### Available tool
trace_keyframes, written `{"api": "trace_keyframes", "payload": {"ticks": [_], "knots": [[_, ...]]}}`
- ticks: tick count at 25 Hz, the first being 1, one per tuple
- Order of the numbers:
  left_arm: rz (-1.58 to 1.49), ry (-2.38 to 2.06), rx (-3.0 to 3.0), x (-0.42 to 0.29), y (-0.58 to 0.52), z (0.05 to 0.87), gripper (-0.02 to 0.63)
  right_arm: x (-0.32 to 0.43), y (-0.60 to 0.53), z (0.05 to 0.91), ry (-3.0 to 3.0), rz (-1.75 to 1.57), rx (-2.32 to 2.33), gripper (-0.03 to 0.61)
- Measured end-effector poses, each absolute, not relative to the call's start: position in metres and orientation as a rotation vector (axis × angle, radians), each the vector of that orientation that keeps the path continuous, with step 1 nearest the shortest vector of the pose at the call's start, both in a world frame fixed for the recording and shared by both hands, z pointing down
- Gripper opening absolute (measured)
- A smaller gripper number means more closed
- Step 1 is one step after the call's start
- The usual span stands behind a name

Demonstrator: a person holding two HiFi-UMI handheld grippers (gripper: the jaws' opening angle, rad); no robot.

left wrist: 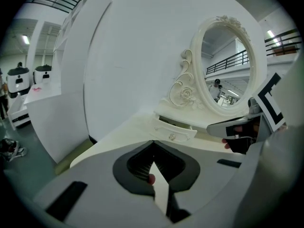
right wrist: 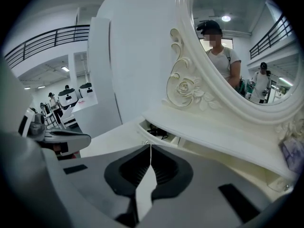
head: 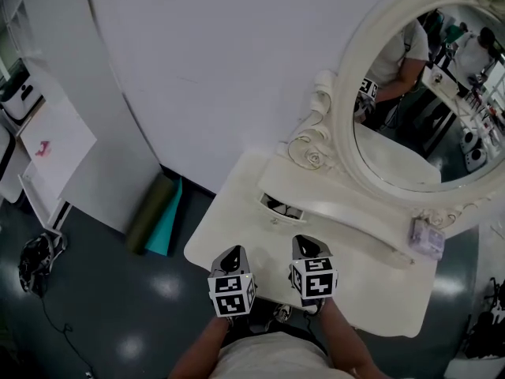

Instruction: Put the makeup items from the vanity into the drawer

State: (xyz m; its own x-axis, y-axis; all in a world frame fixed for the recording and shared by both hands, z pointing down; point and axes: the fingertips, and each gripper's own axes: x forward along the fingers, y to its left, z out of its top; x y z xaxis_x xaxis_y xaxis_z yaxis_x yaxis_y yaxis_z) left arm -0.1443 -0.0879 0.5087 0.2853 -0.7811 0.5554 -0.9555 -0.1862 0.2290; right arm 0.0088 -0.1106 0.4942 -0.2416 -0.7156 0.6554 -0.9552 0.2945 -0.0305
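Observation:
The white vanity (head: 237,219) has a small drawer (head: 280,208) pulled partly open under its raised shelf, with dark items inside. The same drawer (left wrist: 174,130) (right wrist: 159,135) lies ahead of both jaws. A pale lilac box (head: 427,238) (right wrist: 290,154) stands on the shelf at the right, below the mirror. My left gripper (head: 233,253) (left wrist: 153,144) hovers over the table's front edge with its tips together; a small reddish spot shows low behind them and I cannot tell what it is. My right gripper (head: 308,245) (right wrist: 151,147), beside it, is shut and holds nothing.
An oval mirror (head: 418,101) in an ornate white frame rises behind the shelf and reflects people. Rolled green and teal mats (head: 156,213) lean at the wall left of the vanity. A white shelf unit (head: 47,144) and a cable bundle (head: 35,263) are further left.

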Motion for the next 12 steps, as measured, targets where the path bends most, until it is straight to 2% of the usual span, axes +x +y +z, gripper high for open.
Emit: {"api": "trace_keyframes", "payload": {"ticks": [12], "knots": [[0.488, -1.367, 2.201, -0.129, -0.101, 0.503, 0.008, 0.034, -0.084, 0.486, -1.906, 0.643, 1.758, 0.017]]}}
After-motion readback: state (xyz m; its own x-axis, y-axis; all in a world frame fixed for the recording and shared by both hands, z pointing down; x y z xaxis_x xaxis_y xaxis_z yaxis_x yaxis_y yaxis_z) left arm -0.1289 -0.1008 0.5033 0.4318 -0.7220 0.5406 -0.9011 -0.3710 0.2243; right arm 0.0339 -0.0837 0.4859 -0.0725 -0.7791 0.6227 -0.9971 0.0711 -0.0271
